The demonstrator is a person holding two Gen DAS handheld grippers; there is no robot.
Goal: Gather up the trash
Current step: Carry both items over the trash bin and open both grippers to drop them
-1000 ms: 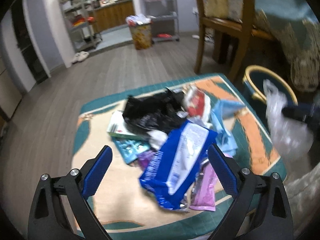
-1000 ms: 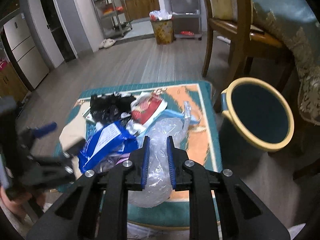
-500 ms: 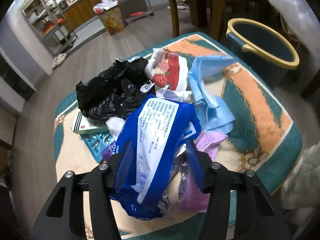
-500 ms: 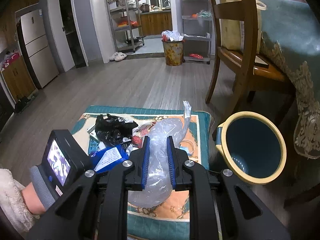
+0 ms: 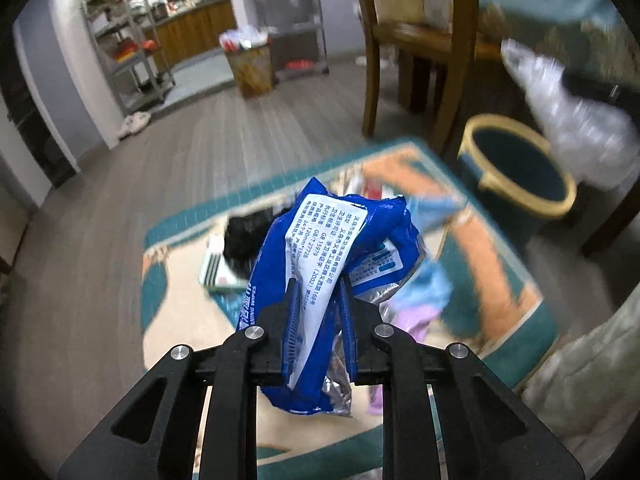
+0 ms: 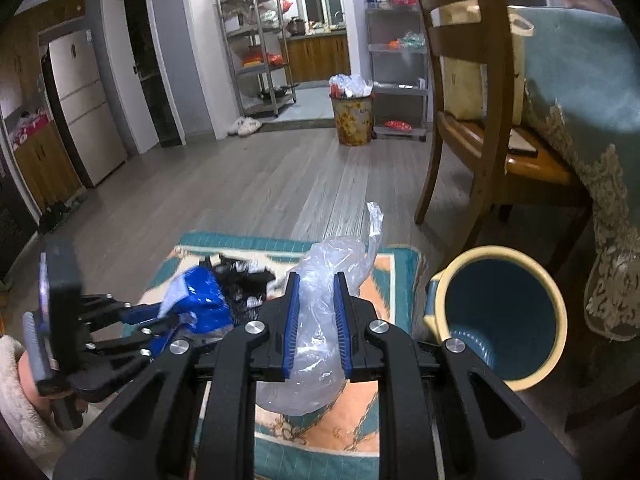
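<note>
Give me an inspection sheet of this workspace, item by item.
Surface: patterned mat on wood floor.
Job's things: blue wipes pack and clear plastic bag lifted; teal bin open beside the mat.
Clutter: black bag, light blue wrapper, purple wrapper, flat box left on the mat.
Grippers: left tool has just been closing, now clamped on the wipes pack; right tool clamped on the plastic bag.
Cables: nothing seen.
Surroundings: wooden chair, shelving racks, full waste basket, fridge.
</note>
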